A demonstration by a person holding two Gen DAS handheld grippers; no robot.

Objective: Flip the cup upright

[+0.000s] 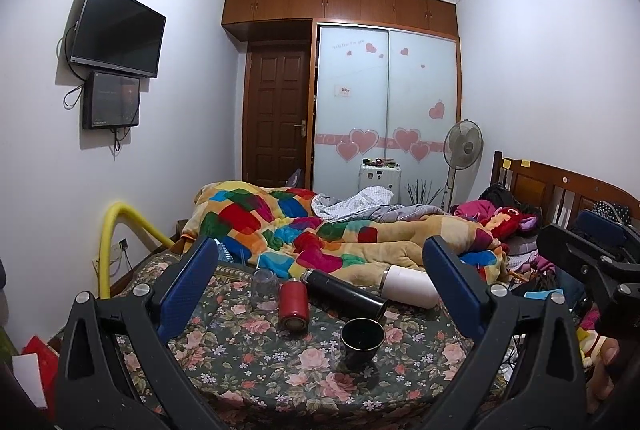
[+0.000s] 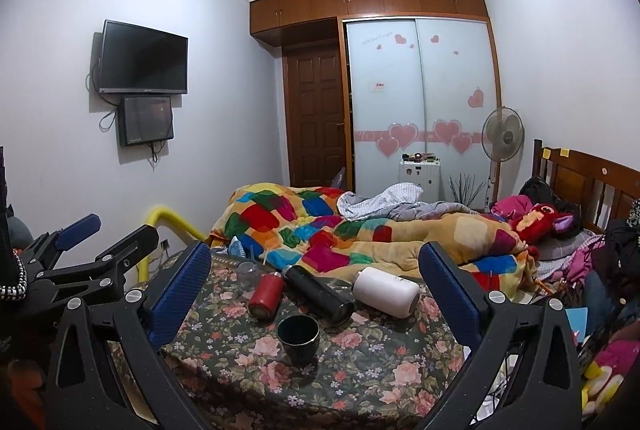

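A small dark cup (image 1: 361, 342) stands upright, mouth up, on the floral tablecloth (image 1: 256, 366); it also shows in the right wrist view (image 2: 298, 338). Behind it lie a red bottle (image 1: 293, 306) (image 2: 266, 295), a black flask (image 1: 344, 293) (image 2: 319, 293) and a white flask (image 1: 408, 286) (image 2: 385, 291), all on their sides. A clear glass (image 1: 264, 288) (image 2: 249, 268) stands mouth down. My left gripper (image 1: 320, 290) is open and empty, held back from the cup. My right gripper (image 2: 316, 286) is open and empty too.
A bed with a patchwork blanket (image 1: 320, 230) lies behind the table. A yellow pipe (image 1: 116, 230) curves at the left. A fan (image 1: 463, 146), wardrobe (image 1: 384, 102) and wall TV (image 1: 118, 30) stand further back. Clutter lies at the right.
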